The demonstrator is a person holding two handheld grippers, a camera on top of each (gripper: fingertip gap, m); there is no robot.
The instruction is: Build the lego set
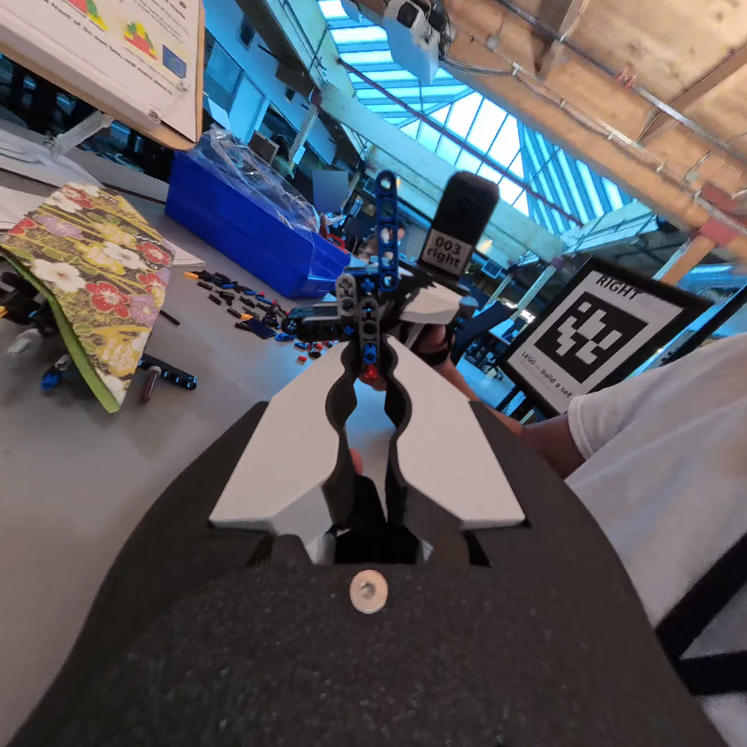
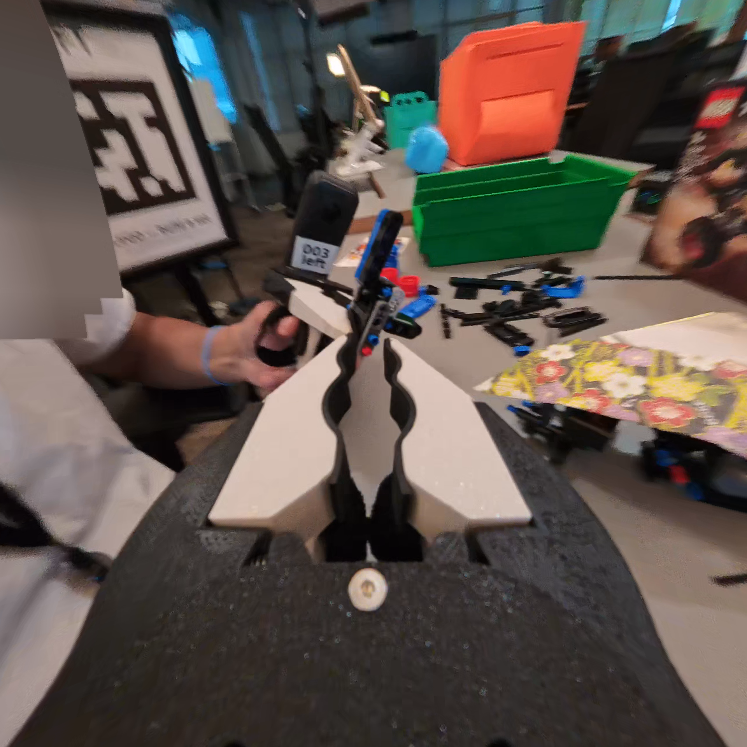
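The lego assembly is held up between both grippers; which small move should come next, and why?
Probably keep the left gripper clamped and steady the lego assembly before adding anything: it hangs above the table, and the right gripper seems to touch only its lower end.

- The grey table (image 1: pixel 101 465) carried all things.
- A blue bin (image 1: pixel 246 230) with clear plastic inside stood on it.
- Loose black and blue lego pieces (image 2: pixel 521 299) lay scattered on the surface.
- A flowered booklet (image 1: pixel 93 275) lay partly lifted over some pieces.
- A green bin (image 2: pixel 513 210) stood behind the pieces, and an orange box (image 2: pixel 505 89) behind it.
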